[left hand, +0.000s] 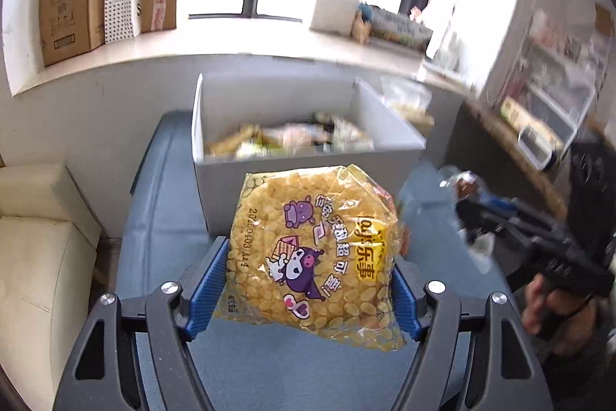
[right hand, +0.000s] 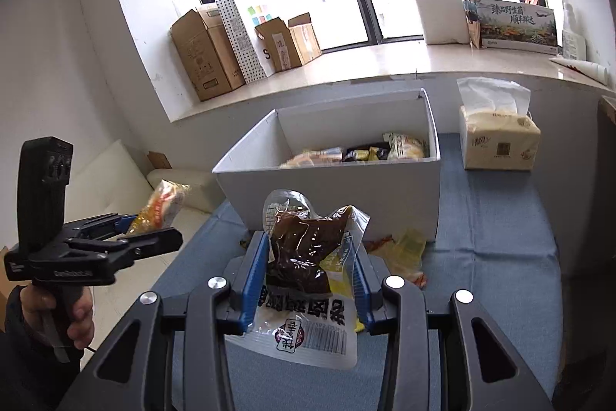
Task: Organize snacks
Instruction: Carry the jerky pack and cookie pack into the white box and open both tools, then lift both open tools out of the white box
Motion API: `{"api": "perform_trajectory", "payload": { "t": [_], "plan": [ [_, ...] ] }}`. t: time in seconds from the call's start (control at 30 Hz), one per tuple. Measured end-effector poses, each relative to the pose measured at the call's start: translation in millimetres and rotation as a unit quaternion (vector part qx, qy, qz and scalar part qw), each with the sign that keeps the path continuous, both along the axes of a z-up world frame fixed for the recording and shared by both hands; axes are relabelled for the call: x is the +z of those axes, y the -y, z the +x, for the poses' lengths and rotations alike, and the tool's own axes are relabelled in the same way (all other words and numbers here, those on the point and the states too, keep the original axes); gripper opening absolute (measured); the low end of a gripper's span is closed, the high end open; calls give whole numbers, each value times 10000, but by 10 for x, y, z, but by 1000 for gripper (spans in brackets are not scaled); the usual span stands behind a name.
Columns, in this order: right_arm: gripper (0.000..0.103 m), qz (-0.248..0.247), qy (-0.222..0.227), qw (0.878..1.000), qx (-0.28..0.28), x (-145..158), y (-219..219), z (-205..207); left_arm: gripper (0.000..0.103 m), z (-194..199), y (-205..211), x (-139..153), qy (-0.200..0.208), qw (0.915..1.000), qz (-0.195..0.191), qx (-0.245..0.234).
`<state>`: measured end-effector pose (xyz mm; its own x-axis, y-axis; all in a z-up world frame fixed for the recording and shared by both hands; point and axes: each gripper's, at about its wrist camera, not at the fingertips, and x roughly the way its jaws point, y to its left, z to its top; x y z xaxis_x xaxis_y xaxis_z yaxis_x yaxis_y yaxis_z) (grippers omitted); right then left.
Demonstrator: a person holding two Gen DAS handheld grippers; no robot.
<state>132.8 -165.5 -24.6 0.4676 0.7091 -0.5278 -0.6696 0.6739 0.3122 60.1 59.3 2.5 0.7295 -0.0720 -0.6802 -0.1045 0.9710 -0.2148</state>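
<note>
Yellow plastic, printed w/ purple cartoon figures and a date code: that's the yellow snack bag (left hand: 313, 253), one of 2 packs in hand right now. It sits clamped between the blue pads (left hand: 208, 289) of the left gripper (left hand: 308, 291), held up over the blue tablecloth (left hand: 161, 218) just short of the white bin (left hand: 308, 176).

The other pack is a clear pouch (right hand: 308, 280) w/ dark brown food inside and a white label at its lower end; the right gripper (right hand: 304, 280) has its fingers closed on it, also in front of the white bin (right hand: 331, 195).

Count: 2 grippers, 1 bin, several packets inside it (blurred, can't tell how many exactly). 1 more yellowish wrapper (right hand: 404, 249) lies on the cloth right by the bin's near wall. 1 tissue pack (right hand: 496, 137) beside the bin. On the windowsill (right hand: 346, 72): 2 brown cardboard boxes (right hand: 204, 52), 1 dotted paper bag (right hand: 246, 33) between them.
</note>
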Motion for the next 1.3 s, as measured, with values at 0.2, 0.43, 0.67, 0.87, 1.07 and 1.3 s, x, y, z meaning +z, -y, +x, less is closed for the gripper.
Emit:
{"api": "perform_trajectory", "payload": {
  "t": [0.2,0.43,0.67,0.87,1.07,1.3],
  "plan": [
    [44,49,115,9998,-122,387,-263,591,79,624,-245,451,316,9991,-241,168],
    [44,-191,-172,9992,-316,374,-591,1362,79,1523,-310,285,-165,9996,108,226],
    [90,-393,-419,9965,-604,159,-659,1718,100,1793,-389,-35,-501,9983,153,251],
    [97,-209,-321,9969,-684,238,-514,1616,103,1730,-435,-67,-450,9984,202,264],
    [103,-162,-59,9980,-604,407,-474,1415,103,1642,-370,49,-319,9988,310,222],
    [103,-103,371,9985,-376,428,-282,797,103,1068,-134,171,125,9988,423,-187]
  ]
}}
